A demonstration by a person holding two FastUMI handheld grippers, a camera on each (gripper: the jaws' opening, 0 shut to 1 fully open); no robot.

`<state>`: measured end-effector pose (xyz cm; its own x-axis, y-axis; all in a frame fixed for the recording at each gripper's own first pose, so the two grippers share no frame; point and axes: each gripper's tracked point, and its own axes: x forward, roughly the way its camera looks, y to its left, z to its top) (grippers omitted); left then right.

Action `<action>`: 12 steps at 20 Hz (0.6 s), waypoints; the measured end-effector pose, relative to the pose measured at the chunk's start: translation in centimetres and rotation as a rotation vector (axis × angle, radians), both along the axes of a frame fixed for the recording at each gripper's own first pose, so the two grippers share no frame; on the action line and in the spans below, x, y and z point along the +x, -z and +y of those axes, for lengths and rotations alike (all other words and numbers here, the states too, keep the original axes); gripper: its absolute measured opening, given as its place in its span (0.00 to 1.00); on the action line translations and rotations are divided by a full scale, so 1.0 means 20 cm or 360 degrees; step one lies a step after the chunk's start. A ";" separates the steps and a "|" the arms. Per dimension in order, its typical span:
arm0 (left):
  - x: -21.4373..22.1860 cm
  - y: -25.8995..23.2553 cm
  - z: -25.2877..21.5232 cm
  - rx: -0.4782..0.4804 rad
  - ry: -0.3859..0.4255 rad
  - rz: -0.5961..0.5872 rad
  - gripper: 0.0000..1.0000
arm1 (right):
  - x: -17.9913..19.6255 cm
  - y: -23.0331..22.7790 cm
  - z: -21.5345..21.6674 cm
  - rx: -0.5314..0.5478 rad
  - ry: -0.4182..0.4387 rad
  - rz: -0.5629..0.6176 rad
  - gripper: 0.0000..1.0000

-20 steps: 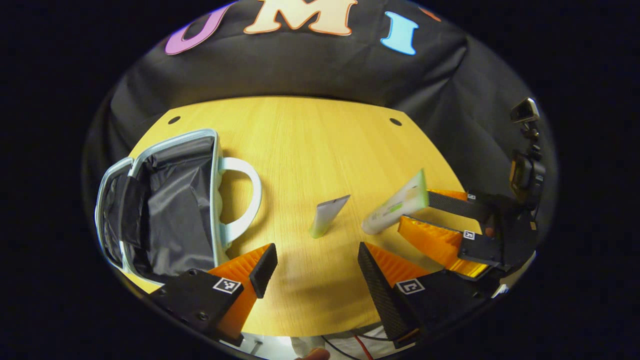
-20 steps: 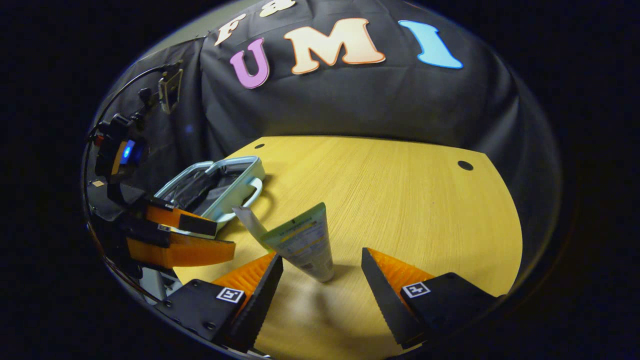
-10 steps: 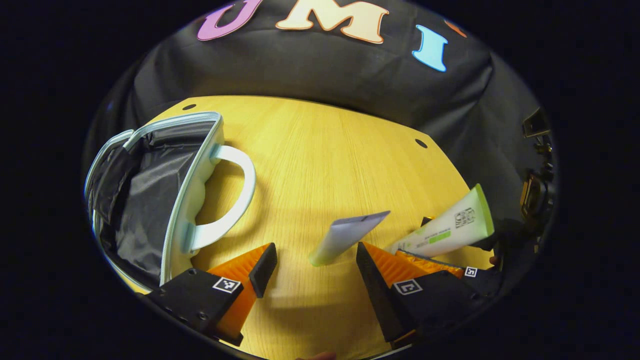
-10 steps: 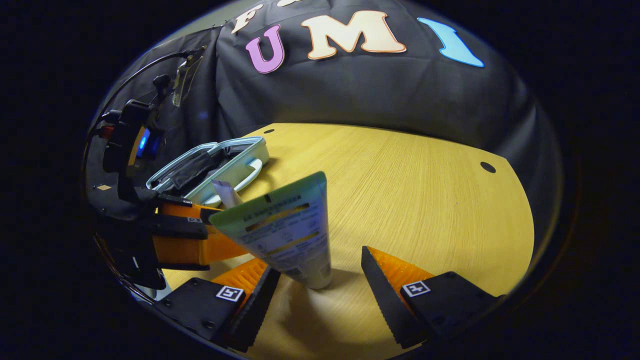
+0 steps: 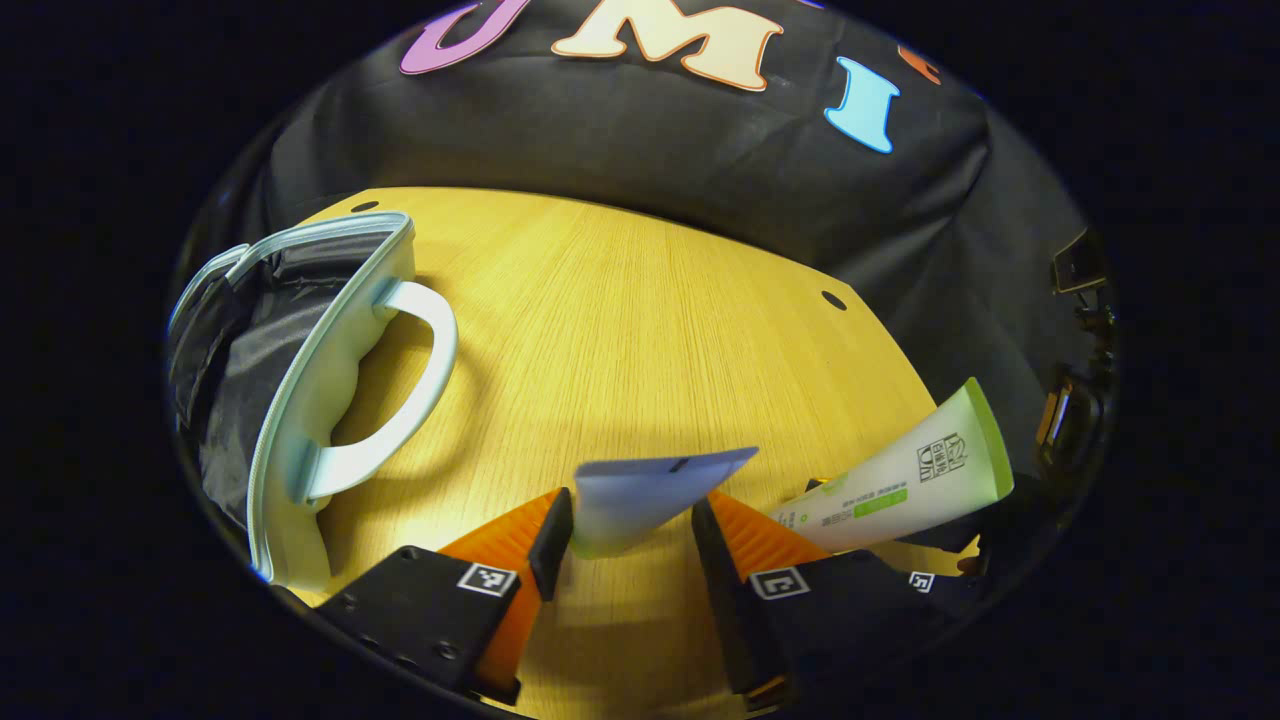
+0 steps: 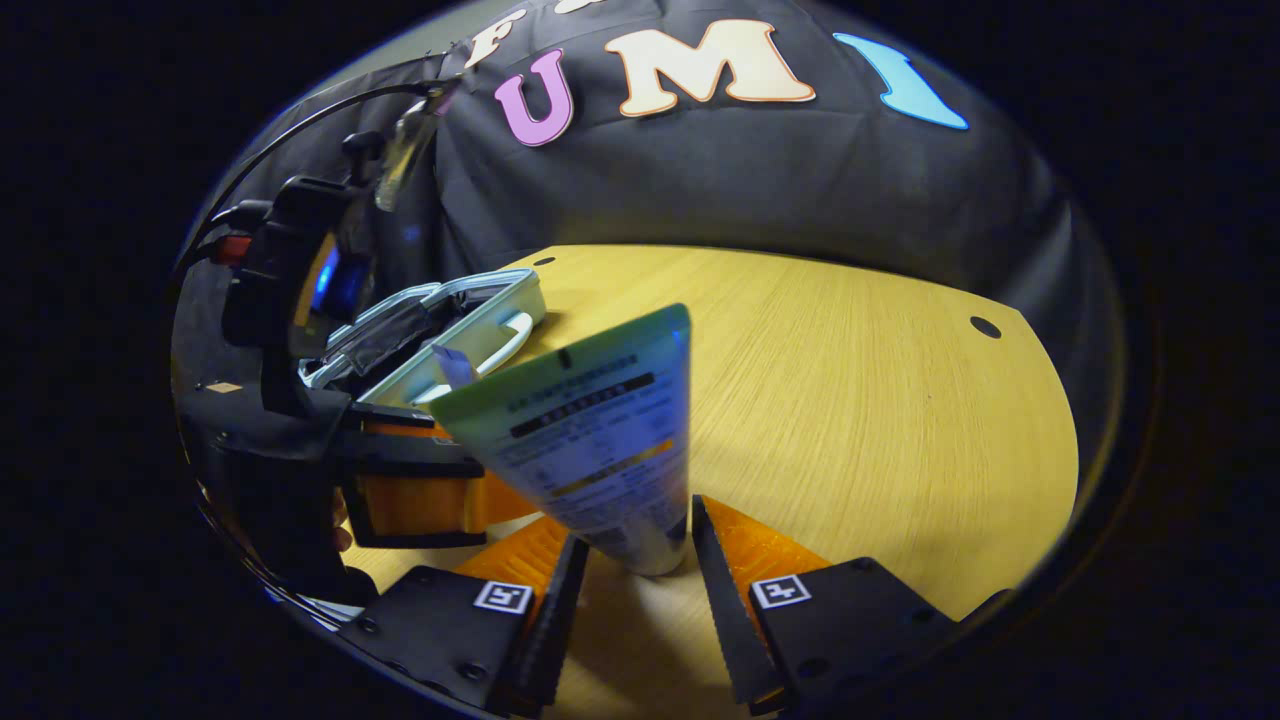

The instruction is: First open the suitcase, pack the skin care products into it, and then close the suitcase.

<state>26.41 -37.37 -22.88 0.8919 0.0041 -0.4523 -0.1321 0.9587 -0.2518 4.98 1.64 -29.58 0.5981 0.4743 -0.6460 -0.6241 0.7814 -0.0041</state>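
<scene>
On the yellow wooden table [image 5: 620,300], two skin care tubes stand cap-down side by side, each sitting between the fingers of its own tool. The left gripper [image 5: 622,545] has its fingers drawn in close on the small pale lavender tube [image 5: 640,492], and the right gripper [image 6: 630,555] is likewise narrowed around the base of the larger white tube with a green crimped end [image 6: 590,440] — whether both fingers truly press in either case I cannot tell. The main risk, as I judge it, is a shallow pinch near the caps: the tall tubes could pivot or slip out when lifted, and since the two tools work just beside each other, one could knock the other's tube over. The light blue zip-around suitcase with a curved handle [image 5: 330,360] lies open at the table's left edge, its dark lining showing; its raised rim and handle stand in the way of a low carry. Between tubes and case the tabletop is bare, giving open room, though the near edge lies close beneath both tools.
</scene>
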 end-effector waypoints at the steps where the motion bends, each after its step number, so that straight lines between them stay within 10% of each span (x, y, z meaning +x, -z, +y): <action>1: 0.00 0.00 -0.01 -0.0004 0.0006 0.0006 0.56 | 0.01 0.00 0.00 -0.0015 -0.0012 -0.0027 0.61; 3: 0.01 -0.02 -0.02 -0.0037 0.0017 0.0008 0.24 | 0.00 0.00 -0.01 -0.0022 -0.0023 -0.0043 0.58; 12: -0.09 -0.09 -0.03 -0.0123 0.0037 0.0088 0.24 | 0.00 -0.02 -0.05 -0.0007 0.0050 0.0015 0.50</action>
<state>24.53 -38.05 -21.17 0.8650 -0.0533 -0.4989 -0.1256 0.9397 -0.3181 5.01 0.61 -29.19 0.6065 0.4527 -0.6537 -0.5994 0.8004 -0.0019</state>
